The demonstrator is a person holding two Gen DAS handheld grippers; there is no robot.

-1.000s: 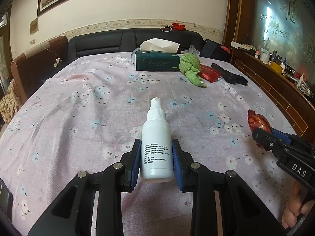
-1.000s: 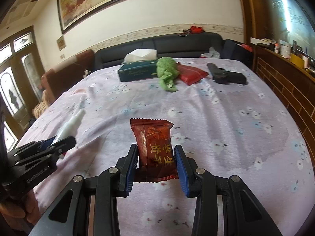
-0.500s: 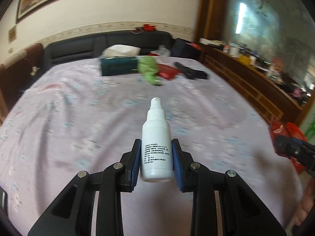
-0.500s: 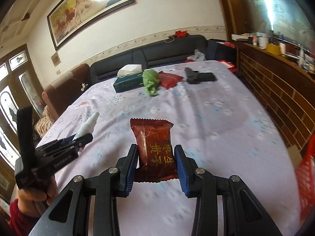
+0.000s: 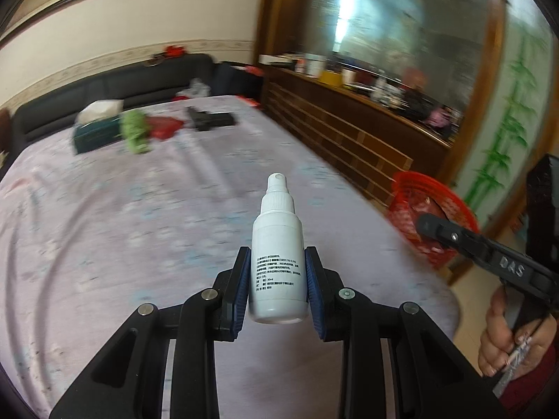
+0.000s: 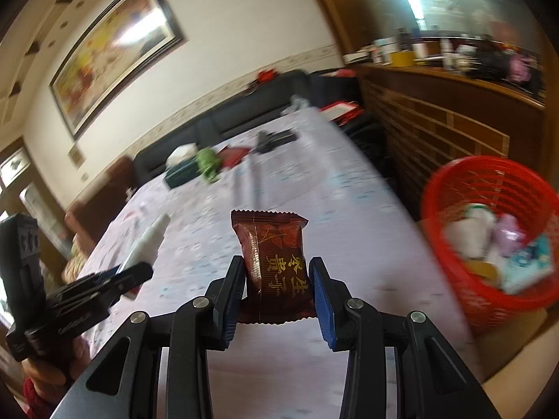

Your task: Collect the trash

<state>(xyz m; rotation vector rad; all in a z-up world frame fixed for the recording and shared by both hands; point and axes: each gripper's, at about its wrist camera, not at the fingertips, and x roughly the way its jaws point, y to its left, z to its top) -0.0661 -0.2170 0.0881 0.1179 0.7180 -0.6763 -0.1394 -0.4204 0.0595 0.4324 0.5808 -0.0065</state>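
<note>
My left gripper (image 5: 277, 286) is shut on a white spray bottle (image 5: 278, 255) and holds it upright above the table. My right gripper (image 6: 277, 293) is shut on a dark red snack packet (image 6: 274, 262), also held above the table. A red mesh trash basket (image 6: 489, 188) with several pieces of trash inside stands on the floor past the table's right edge; it also shows in the left wrist view (image 5: 407, 188). The right gripper (image 5: 450, 234) reaches over the basket in the left wrist view. The left gripper with the bottle (image 6: 146, 241) shows at left in the right wrist view.
The table has a pale floral cloth (image 5: 139, 209). At its far end lie a green tissue box (image 5: 94, 132), a green cloth (image 5: 134, 132), a red pouch (image 5: 166, 127) and a black object (image 5: 209, 120). A wooden cabinet (image 5: 349, 132) runs along the right.
Both grippers have swung to the right with their loads still held. The red basket has come into view, and the right gripper now hangs close to it.
</note>
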